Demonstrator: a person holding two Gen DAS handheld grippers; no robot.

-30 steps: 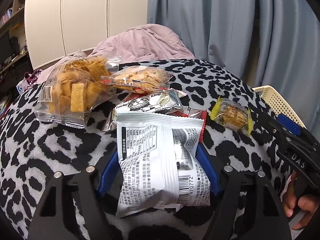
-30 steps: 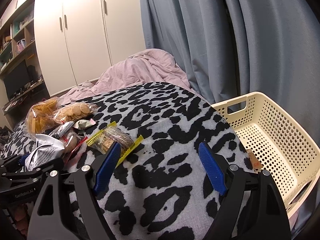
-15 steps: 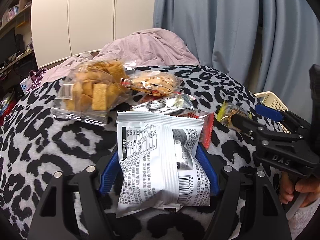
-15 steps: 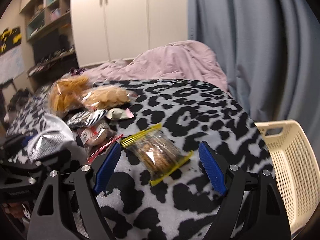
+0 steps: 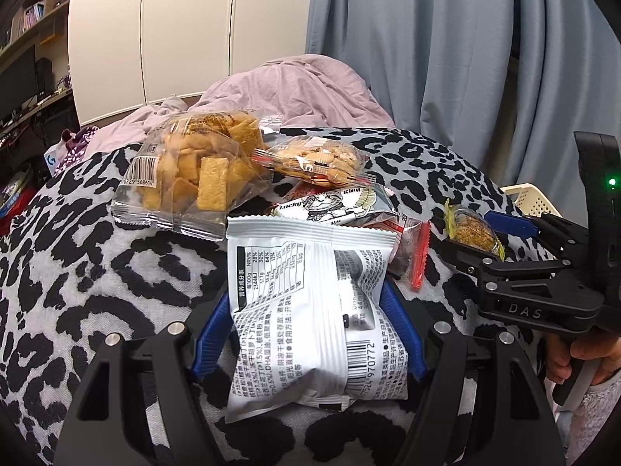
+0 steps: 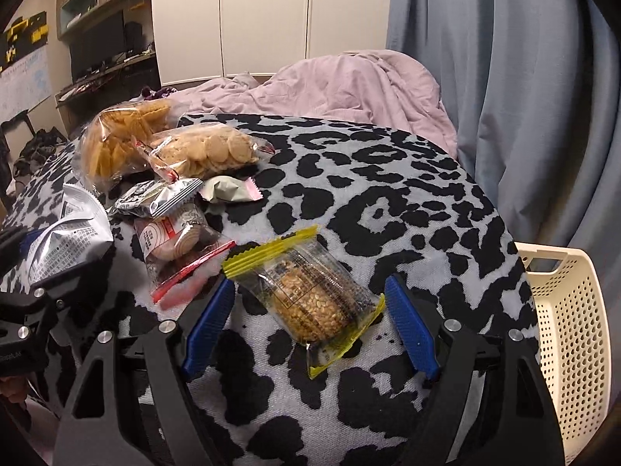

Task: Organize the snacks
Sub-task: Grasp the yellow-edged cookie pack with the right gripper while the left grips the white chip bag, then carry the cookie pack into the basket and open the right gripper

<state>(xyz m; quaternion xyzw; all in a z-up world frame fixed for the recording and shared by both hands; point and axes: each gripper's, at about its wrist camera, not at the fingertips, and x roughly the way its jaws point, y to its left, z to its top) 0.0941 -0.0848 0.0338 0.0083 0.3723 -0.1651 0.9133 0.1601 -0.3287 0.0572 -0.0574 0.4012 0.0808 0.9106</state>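
In the left wrist view, a crinkled white foil packet (image 5: 314,310) is pinched between the ridged blue pads of the left gripper (image 5: 310,314), above the spotted blanket (image 5: 97,272).

In the right wrist view, the right gripper (image 6: 310,310) is closing around a clear, yellow-edged nut bar (image 6: 310,299), not yet touched. A perforated plastic basket (image 6: 566,310) is seen at the blanket's right edge.

I see a grey blanket (image 6: 388,202) covered in black leopard blotches. On its left edge lie a clear bag of golden-orange square crackers (image 5: 194,171) and a clear bag of pale tan round biscuits (image 6: 205,151) with red trim. My left gripper (image 5: 310,334) has blue pads and a black frame, and between them is a white packet (image 5: 310,303) printed in black. My right gripper (image 6: 310,322) is the same blue and black, and between its pads is a clear packet with yellow ends (image 6: 310,295) and brown filling. A cream perforated basket (image 6: 570,310) sits at the right edge. Behind are a mauve quilt (image 6: 349,81) and blue-grey curtains (image 6: 504,77).
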